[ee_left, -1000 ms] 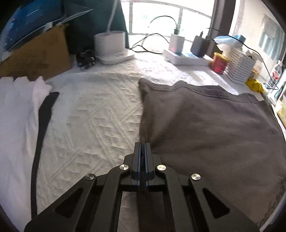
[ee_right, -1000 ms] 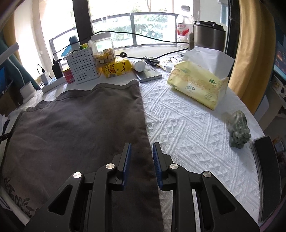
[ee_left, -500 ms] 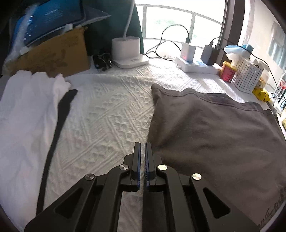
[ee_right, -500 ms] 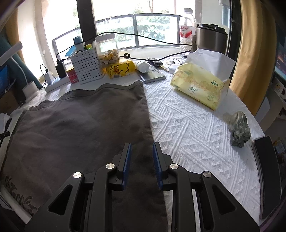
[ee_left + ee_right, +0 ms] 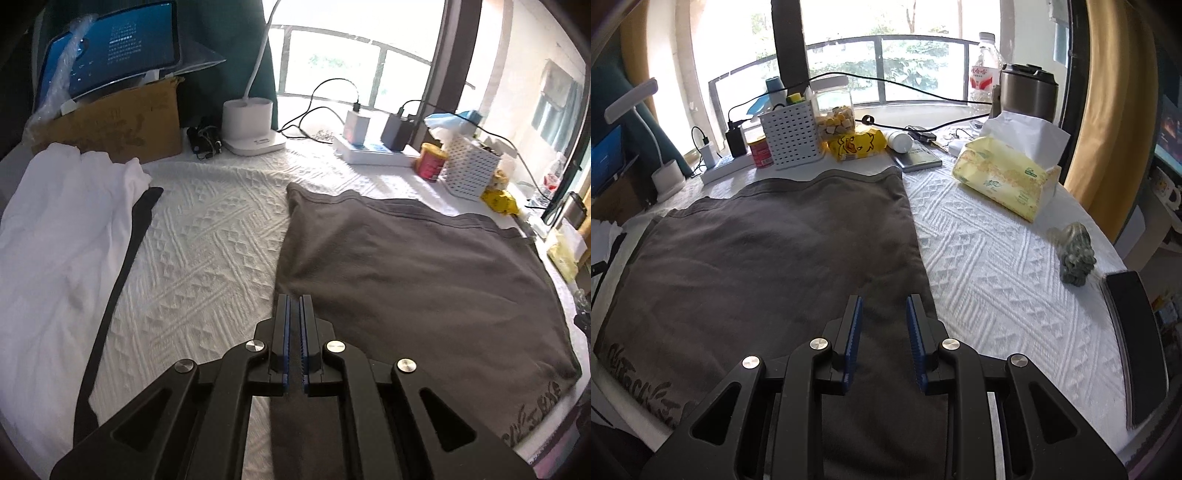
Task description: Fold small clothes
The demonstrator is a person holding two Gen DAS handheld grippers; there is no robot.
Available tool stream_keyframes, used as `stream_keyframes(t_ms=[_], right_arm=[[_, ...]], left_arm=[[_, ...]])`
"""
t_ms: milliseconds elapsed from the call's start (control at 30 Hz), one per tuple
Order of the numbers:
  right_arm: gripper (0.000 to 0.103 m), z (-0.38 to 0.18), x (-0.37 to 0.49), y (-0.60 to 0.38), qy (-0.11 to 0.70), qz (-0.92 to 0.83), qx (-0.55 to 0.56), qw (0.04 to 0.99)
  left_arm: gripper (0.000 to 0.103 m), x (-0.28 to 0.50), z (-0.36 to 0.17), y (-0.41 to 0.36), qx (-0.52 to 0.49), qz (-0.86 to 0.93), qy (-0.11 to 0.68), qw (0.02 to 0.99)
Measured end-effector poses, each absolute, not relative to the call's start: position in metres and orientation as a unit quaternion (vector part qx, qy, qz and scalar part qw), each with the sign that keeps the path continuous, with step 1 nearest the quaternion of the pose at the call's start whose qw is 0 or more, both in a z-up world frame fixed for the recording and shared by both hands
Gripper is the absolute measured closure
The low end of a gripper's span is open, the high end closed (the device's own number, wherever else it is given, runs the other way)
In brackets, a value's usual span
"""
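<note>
On the white textured tablecloth [image 5: 1015, 280] the grey garment [image 5: 768, 258] lies flat, left gripper [image 5: 294, 302] nearly shut and empty over its left edge, right gripper [image 5: 882, 306] partly open, empty above its right edge, so next they'd probably grab the edges and fold.

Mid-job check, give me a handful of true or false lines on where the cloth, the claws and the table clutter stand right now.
1. The grey garment lies spread flat on the white tablecloth. True.
2. The right claw is clamped tight shut. False: its jaws stand apart over the garment's right edge.
3. The left claw has its jaws nearly together. True.
4. The tissue pack lies on the grey garment. False: it sits on bare tablecloth, right of it.
5. A white garment lies left of the grey one. True.
</note>
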State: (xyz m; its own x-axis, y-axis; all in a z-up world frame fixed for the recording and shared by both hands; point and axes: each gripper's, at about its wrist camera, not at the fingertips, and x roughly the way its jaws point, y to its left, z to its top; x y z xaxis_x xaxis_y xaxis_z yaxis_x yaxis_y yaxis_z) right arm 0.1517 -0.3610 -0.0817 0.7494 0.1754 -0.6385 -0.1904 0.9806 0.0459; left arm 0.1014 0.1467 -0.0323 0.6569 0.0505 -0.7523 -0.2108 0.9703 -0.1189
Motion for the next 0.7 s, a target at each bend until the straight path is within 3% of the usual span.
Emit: stream_keyframes(t_ms=[333,367,433,467,567,700], right_arm=[[0.076,-0.080,0.115,-0.364,0.326,0.099,-0.009,0.940],[0.076,-0.080,0.111,-0.364,0.325,0.100,-0.009,0.940],[0.076,-0.081,0.103,-0.364,0.323,0.103,-0.010,0.941],[0.074,-0.082,0.099,-0.365,0.322,0.103,-0.010,0.941],[0.055,-0.084,0.088,-0.365,0.322,0.105,-0.012,0.941],[0.055,-0.087,0.074,-0.366,0.324,0.101,-0.020,0.940]], left_arm=[[0.098,0.075,-0.027,0.119,-0.099,0.028,0.400,0.911],[0.095,0.072,-0.026,0.114,-0.097,0.023,0.400,0.911],[0.065,0.067,-0.025,0.108,-0.095,0.017,0.396,0.913],[0.059,0.063,-0.023,0.105,-0.097,0.012,0.390,0.915],[0.056,0.054,-0.022,0.095,-0.090,0.004,0.384,0.919],[0.056,0.043,-0.023,0.080,-0.077,-0.012,0.383,0.920]])
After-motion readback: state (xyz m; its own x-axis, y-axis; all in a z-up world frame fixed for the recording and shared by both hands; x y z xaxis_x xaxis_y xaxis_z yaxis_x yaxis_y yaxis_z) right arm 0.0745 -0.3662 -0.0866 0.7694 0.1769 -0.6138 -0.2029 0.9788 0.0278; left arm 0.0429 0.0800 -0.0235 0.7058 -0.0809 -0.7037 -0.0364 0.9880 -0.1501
